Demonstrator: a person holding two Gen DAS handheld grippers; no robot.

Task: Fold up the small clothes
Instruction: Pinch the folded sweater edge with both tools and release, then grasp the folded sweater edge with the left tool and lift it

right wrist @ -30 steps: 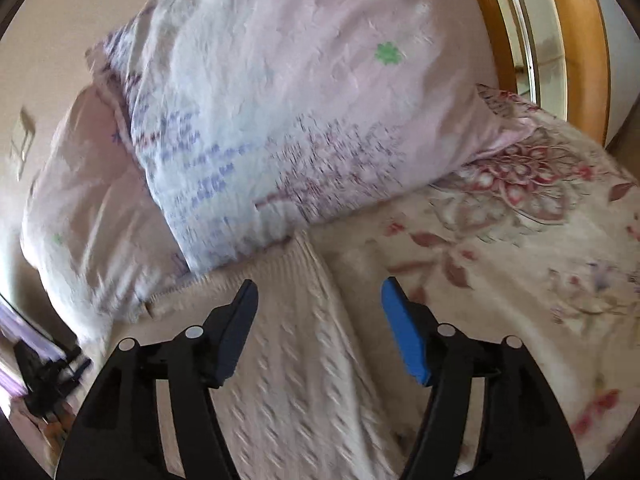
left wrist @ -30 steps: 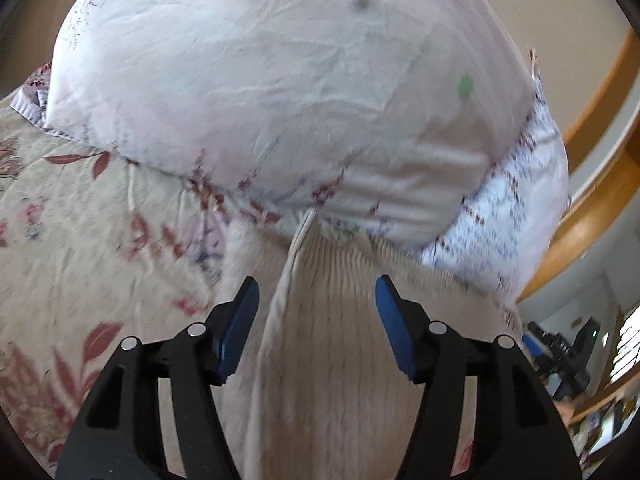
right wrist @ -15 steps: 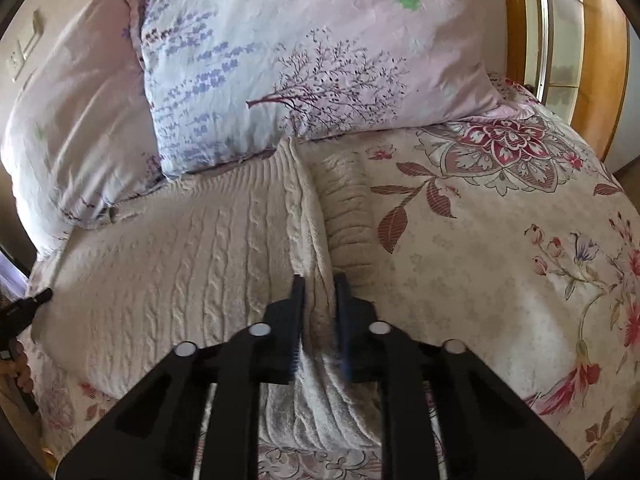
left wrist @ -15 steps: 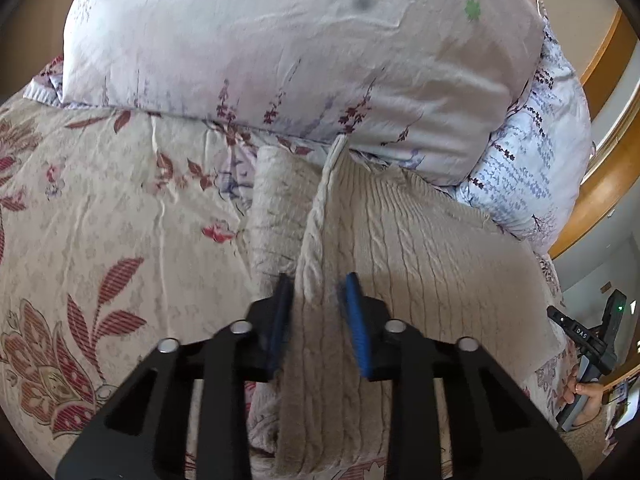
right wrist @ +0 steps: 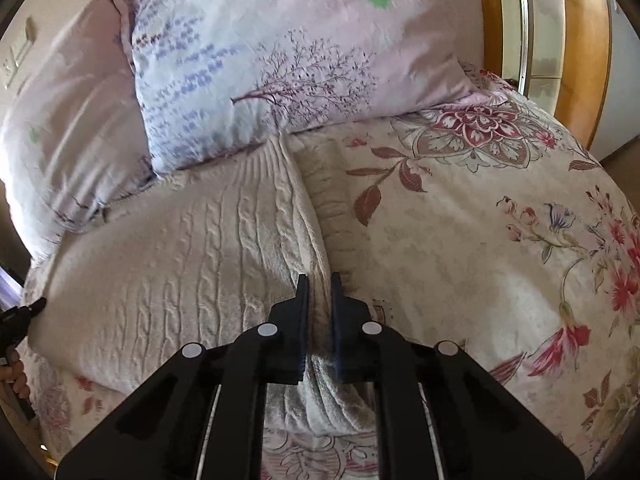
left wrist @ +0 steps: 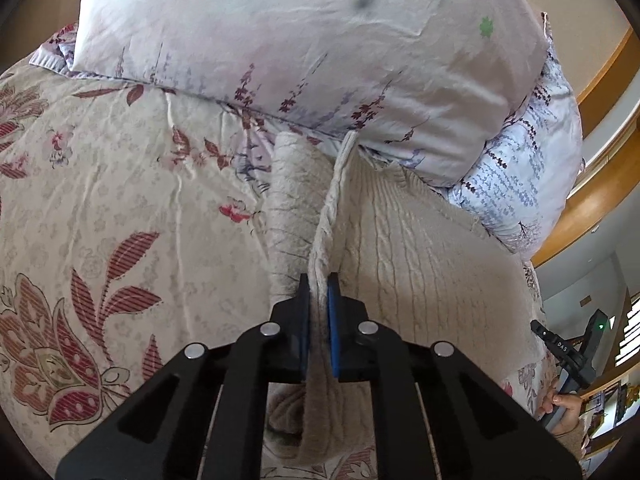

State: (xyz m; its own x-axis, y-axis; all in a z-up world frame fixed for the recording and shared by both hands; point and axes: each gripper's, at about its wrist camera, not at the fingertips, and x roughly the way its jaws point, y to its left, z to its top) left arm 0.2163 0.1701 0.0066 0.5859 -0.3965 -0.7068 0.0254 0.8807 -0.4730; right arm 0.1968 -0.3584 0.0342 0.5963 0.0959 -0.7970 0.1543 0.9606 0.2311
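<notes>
Currently, left wrist view: left hand-held gripper is clamped on a raised ridge of the cream cable-knit sweater, blue pads pinching the knit at its left side. Jaws have just been closing, knit between them. Sweater lies flat on the floral bedspread, far edge touching the pale pillow; a second, blue-patterned pillow sits right of it. Far right, a person's hand holds the other tool.

Right wrist view: right hand-held gripper is pinched shut on the sweater's right folded edge. A narrower knit strip lies just right of that edge on the bedspread. Pillows sit at the far side, wooden frame beyond.
</notes>
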